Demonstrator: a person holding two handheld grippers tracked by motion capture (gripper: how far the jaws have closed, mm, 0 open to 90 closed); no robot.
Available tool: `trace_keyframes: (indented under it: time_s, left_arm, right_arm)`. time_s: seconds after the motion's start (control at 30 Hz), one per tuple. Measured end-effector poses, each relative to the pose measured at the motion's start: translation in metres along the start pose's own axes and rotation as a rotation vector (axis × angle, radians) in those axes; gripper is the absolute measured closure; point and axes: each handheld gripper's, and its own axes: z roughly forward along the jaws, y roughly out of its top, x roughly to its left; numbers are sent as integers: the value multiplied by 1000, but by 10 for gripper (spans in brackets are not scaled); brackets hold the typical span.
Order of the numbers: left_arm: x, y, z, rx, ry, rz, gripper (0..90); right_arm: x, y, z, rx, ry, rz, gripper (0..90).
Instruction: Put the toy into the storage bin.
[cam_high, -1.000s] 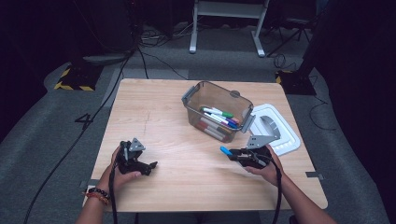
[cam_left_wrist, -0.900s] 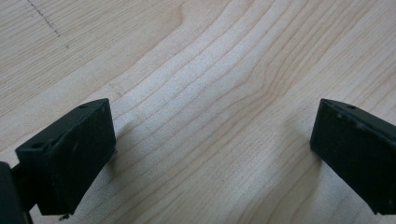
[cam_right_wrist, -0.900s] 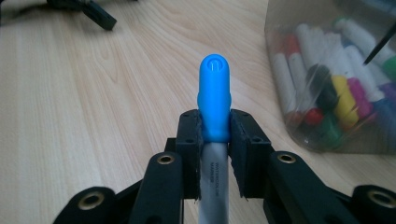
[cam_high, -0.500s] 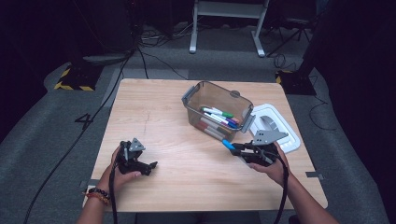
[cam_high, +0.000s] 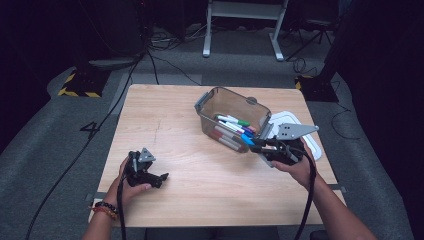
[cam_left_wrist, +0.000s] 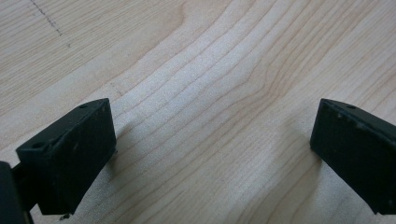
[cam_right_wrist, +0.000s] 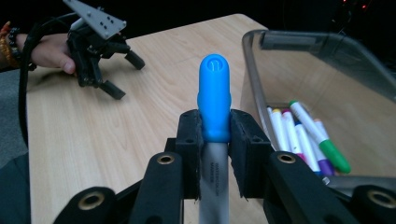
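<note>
The right gripper (cam_right_wrist: 215, 140) is clamped on a blue-capped marker (cam_right_wrist: 214, 105), pads pressing just below the cap; its long axis runs along the jaws, cap foremost; in the high view the cap sits at the near wall of the clear bin (cam_high: 206, 102), right of centre, where other markers (cam_high: 231, 127) lie; the drop likely turns on carrying the cap over that rim. The left gripper (cam_high: 150, 178), lower left, rests on the table (cam_high: 165, 110), jaws wide apart, holding nothing, well apart from the bin.
</note>
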Motion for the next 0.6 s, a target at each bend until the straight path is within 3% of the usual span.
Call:
trace_keyframes:
  time_s: [0.3, 0.5, 0.53, 0.6]
  left_arm:
    - [0, 0, 0, 1, 3, 4, 5]
    - [0, 0, 0, 1, 3, 3, 5]
    - [0, 0, 0, 1, 3, 3, 5]
    - [0, 0, 0, 1, 3, 3, 5]
  right_arm:
    - [-24, 41, 1, 7, -45, -16, 745]
    - [-45, 55, 23, 54, -64, -3, 745]
    - [-54, 59, 36, 76, -70, 4, 745]
    - [-59, 63, 45, 96, -73, 9, 745]
